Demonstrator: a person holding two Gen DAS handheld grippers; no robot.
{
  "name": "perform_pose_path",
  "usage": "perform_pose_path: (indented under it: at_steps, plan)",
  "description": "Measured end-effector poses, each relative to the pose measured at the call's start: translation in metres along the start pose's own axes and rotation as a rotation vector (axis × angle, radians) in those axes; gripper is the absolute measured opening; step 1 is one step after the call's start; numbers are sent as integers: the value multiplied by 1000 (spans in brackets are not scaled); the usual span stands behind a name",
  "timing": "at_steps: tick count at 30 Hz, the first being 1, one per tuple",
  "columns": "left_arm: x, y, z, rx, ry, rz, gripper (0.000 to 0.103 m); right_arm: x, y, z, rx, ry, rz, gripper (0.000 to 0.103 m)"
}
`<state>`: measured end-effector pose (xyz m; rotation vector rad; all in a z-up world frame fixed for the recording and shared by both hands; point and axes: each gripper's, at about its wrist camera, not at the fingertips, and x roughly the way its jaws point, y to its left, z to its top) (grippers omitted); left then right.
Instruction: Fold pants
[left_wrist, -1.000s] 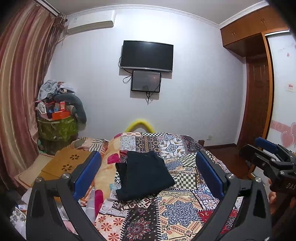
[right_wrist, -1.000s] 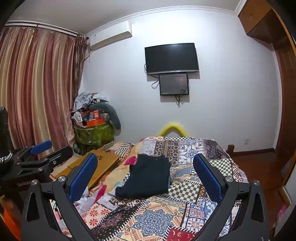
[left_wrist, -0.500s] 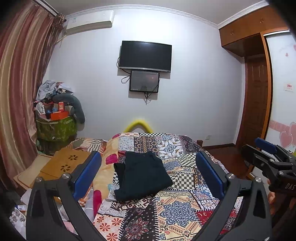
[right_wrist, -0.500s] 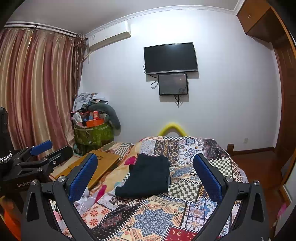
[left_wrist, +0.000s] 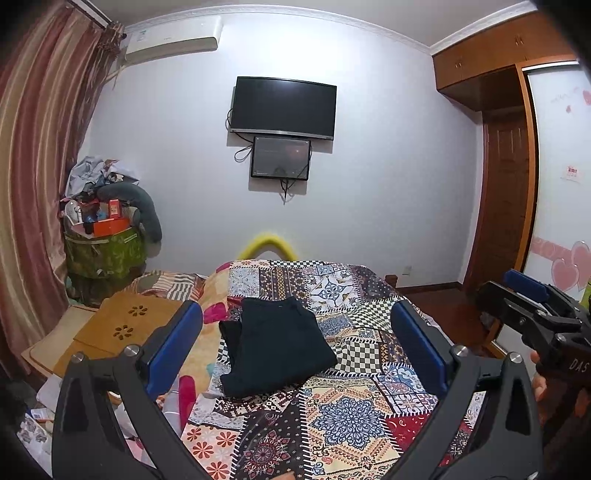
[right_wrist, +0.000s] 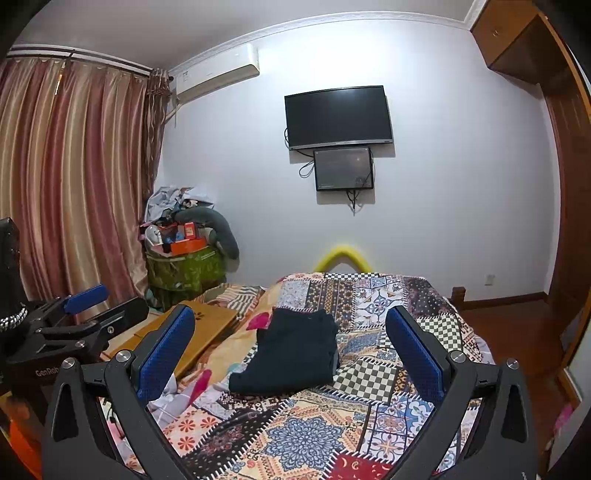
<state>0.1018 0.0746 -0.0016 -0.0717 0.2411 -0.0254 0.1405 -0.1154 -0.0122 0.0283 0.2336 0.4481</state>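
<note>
Apparently done: dark pants (left_wrist: 275, 350) lying folded on patchwork quilt (left_wrist: 354, 417); left gripper (left_wrist: 295, 347) and right gripper (right_wrist: 290, 347) hovering near quilt's close edge, jaws spread, holding nothing.

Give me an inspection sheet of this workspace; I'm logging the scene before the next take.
Surface: bed with patchwork quilt.
Job's things: dark pants lie folded on the quilt, untouched.
Clutter: wooden lap desk left of the bed; heaped green bin by the curtain.
Grippers: left gripper and right gripper open, empty, above the bed.
Cables: loose wires under the wall TV.
Surroundings: curtain, air conditioner, wardrobe.
</note>
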Motion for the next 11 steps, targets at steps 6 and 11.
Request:
perform_pose_path:
  at_steps: [6, 11]
  plan:
    - [0, -3, -1, 14, -1, -8, 103, 0, 1, 1, -2, 5, 0, 103]
    - [0, -4, -2, 15, -1, -6, 103, 1, 2, 1, -2, 7, 2, 103]
